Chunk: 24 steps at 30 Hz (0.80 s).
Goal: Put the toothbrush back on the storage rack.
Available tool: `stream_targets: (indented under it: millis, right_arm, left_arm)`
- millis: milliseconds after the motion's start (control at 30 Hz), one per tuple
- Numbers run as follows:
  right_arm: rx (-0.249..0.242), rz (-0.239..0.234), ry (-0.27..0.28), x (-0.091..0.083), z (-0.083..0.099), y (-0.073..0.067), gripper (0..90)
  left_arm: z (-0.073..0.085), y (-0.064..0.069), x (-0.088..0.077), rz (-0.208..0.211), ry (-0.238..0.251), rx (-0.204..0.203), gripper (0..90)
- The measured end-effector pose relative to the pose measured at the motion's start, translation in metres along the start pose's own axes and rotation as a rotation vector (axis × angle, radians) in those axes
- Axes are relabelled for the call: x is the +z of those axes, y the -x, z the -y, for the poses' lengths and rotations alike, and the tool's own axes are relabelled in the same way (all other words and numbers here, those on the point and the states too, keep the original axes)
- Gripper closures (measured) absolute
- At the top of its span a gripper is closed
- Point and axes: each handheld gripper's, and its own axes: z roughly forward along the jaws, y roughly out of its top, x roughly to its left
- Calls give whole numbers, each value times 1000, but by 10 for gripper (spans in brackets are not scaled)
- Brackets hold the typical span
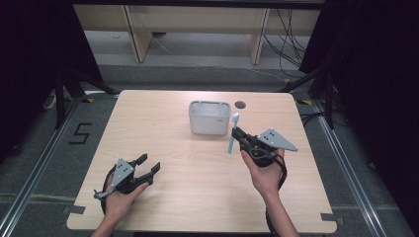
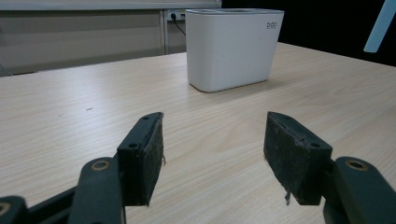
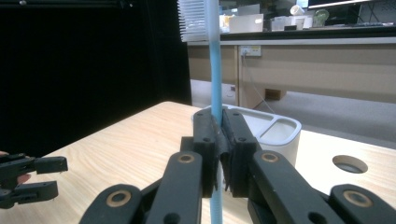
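On the left of the room: black curtain, a "5" taped on the grey floor, a metal rail running along the table's side. Pale wood table, bare grain, rounded corners, small cable hole near the far edge. Behind it, light wooden furniture legs and loose cables on the floor; more black curtain on the right.

Left gripper: held in the person's left hand low at the near-left of the table, jaws spread wide, nothing between them. In the left gripper view the two black pads stand well apart over bare wood, pointed toward the white tub.

White tub: centre of the table toward the far edge, upright, open top; the right gripper view shows a divider inside it.

Right gripper: held in the right hand, just right of the tub and near it. Jaws clamped on a toothbrush by its light blue handle. Brush stands about upright in that view, white bristle head on top, handle running down past the pads. From above, the toothbrush sits just beside the tub's right wall, head level with its rim; touching or not, can't tell.
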Motion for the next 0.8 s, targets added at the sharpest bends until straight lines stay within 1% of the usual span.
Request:
stream_targets:
  millis: [33,133,167,200,233,267,300,333,367,433,467,500,533,567,600,633,667,700,733,767,800]
  right_arm:
    - [15,-10,-15,0,-1,0,855]
    - [-4,3,3,1,-2,2,855]
    - [5,1,-4,2,-3,2,855]
    - [4,-6,5,3,-3,2,855]
    - [4,-1,-3,4,-3,3,855]
    - [-7,-3,-5,5,-5,4,855]
    - [-7,-3,-5,5,-5,4,855]
    - [5,1,-2,6,-5,4,855]
    - [2,9,4,7,-5,4,855]
    - [5,9,5,8,-7,6,855]
    - [-2,10,7,8,-8,7,855]
    - [11,9,6,8,-8,7,855]
    - [2,17,-1,8,-9,8,855]
    - [5,15,8,8,-10,9,855]
    - [2,23,5,7,-11,10,855]
    - [-2,21,16,9,-12,11,855]
    - [-18,30,6,7,-13,13,855]
    - [6,28,19,9,-14,13,855]
    - [-9,27,19,9,-14,15,855]
    - [3,34,3,8,-15,15,855]
    - [3,32,15,10,-15,15,855]
  left_arm:
    - [0,0,0,-2,1,1,375]
    - [0,0,0,-3,1,1,375]
    - [0,0,0,-4,1,2,375]
    - [0,0,0,-5,2,4,376]
    - [0,1,0,-4,4,5,376]
    - [0,1,0,-5,7,6,378]
    - [0,1,0,-5,8,6,378]
    - [0,1,0,-6,7,6,378]
    - [0,1,-1,-6,7,5,379]
    - [0,0,-1,-5,9,1,380]
    - [0,0,-1,-6,9,0,380]
    - [0,0,-1,-7,8,1,380]
    - [0,0,0,-6,8,0,381]
    - [0,0,-1,-6,8,2,381]
    - [0,0,0,-6,9,2,381]
    - [0,1,0,-8,8,4,381]
    - [0,1,0,-8,8,4,381]
    - [0,1,0,-8,8,4,382]
    - [0,1,0,-7,8,3,382]
    - [0,1,0,-7,8,2,382]
    - [0,0,0,-9,4,2,382]
